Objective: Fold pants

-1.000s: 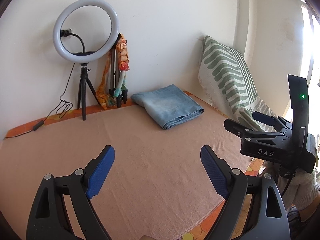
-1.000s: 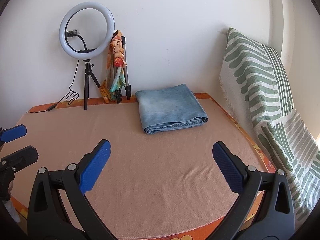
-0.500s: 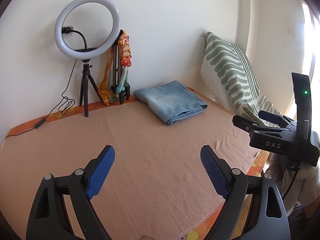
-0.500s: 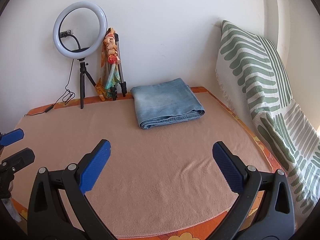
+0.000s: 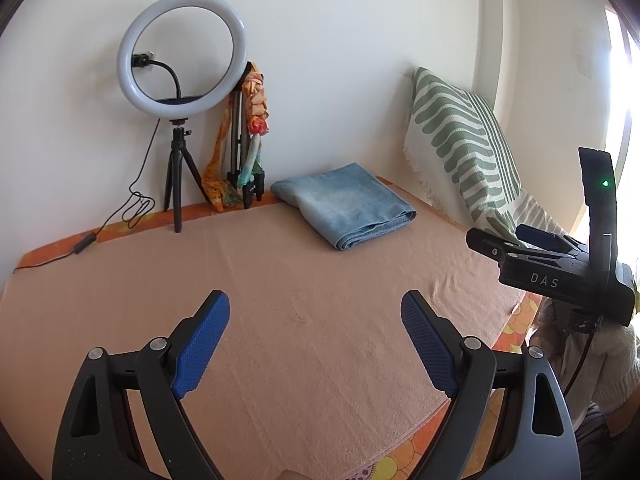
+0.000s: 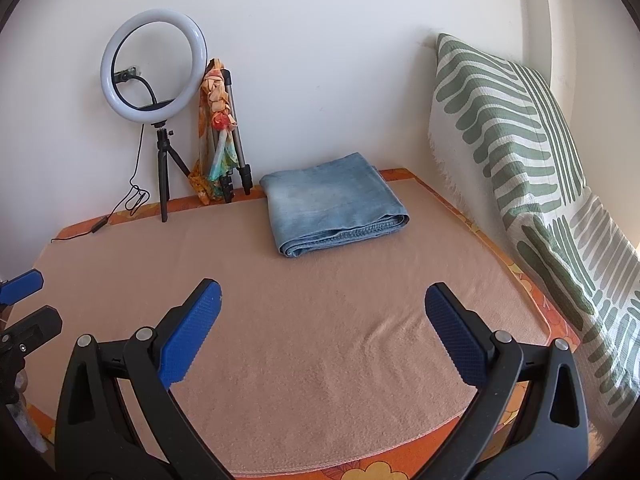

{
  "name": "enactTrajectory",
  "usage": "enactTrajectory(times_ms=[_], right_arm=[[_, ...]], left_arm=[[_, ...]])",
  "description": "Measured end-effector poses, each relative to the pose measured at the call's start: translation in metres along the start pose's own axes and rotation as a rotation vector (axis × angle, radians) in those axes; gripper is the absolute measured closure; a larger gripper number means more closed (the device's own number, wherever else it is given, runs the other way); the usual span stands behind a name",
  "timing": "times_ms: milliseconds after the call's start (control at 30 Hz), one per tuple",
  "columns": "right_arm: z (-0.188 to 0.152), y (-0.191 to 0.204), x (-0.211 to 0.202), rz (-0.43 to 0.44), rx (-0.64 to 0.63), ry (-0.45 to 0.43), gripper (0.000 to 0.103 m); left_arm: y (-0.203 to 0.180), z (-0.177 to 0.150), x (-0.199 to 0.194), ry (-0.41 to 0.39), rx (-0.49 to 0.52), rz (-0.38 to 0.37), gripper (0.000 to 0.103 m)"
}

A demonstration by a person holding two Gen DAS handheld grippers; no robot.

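Left wrist: one folded pants (image 5: pixel 345 205), two claws.

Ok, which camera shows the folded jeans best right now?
The right wrist view: the folded jeans lie near centre, their stacked layered edge facing the camera. The left wrist view shows them whole too, but smaller and at an angle.

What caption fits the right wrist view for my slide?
Folded jeans lie on the blanket near the ring light; the right gripper hovers empty, jaws open.
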State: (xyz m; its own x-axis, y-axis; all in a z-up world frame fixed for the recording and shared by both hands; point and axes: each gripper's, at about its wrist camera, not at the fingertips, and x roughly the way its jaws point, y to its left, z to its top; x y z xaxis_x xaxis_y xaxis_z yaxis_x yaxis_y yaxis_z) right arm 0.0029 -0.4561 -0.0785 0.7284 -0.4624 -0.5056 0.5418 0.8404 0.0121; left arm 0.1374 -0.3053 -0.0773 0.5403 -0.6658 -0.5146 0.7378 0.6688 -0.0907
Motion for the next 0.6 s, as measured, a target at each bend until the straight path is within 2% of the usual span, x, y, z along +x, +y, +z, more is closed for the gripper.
enactTrajectory(times_ms=[600], right_arm=[[0.0005, -0.0001, 0.0025, 0.007, 0.001, 0.006, 0.0]], left_arm=[[0.0003, 0.0011, -0.0025, -0.013, 0.001, 0.004, 0.015]])
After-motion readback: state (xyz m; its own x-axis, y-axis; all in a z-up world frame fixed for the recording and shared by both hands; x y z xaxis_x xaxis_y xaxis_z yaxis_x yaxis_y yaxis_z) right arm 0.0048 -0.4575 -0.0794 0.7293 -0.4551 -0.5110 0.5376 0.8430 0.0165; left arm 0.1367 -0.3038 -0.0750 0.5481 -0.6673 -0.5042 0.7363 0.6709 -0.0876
